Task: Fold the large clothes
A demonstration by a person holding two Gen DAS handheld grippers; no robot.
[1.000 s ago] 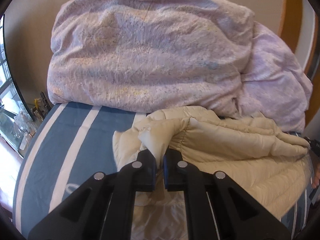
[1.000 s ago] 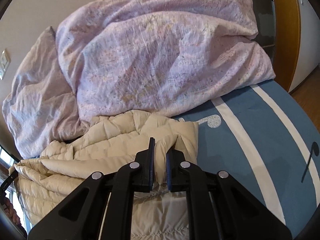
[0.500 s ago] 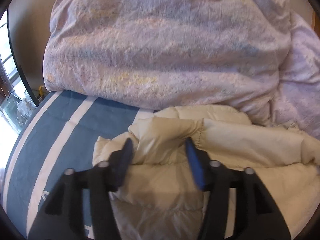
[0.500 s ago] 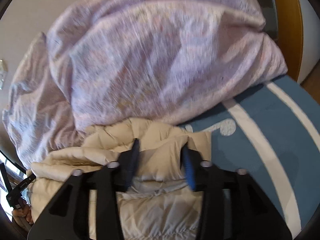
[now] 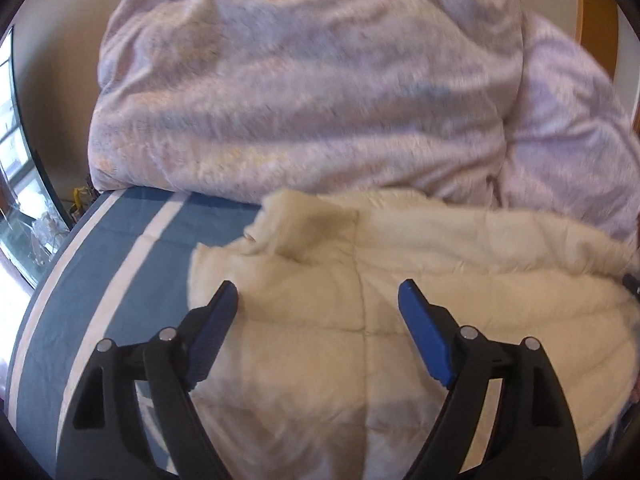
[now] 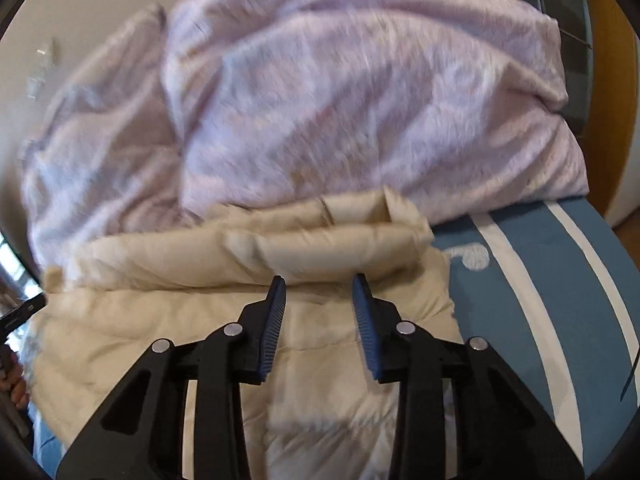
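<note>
Cream quilted jacket point(image 5: 400, 320) (puffy, folded over)

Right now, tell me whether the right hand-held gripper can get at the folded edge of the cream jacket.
Probably yes: the right hand-held gripper is open, just short of the cream jacket, with nothing between them.

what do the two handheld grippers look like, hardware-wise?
Both match: left gripper and right gripper have black plastic linkage arms with triangular cut-outs, round silver pivot pins and blue ribbed finger pads. No cables, markings or sleeves visible.
</note>
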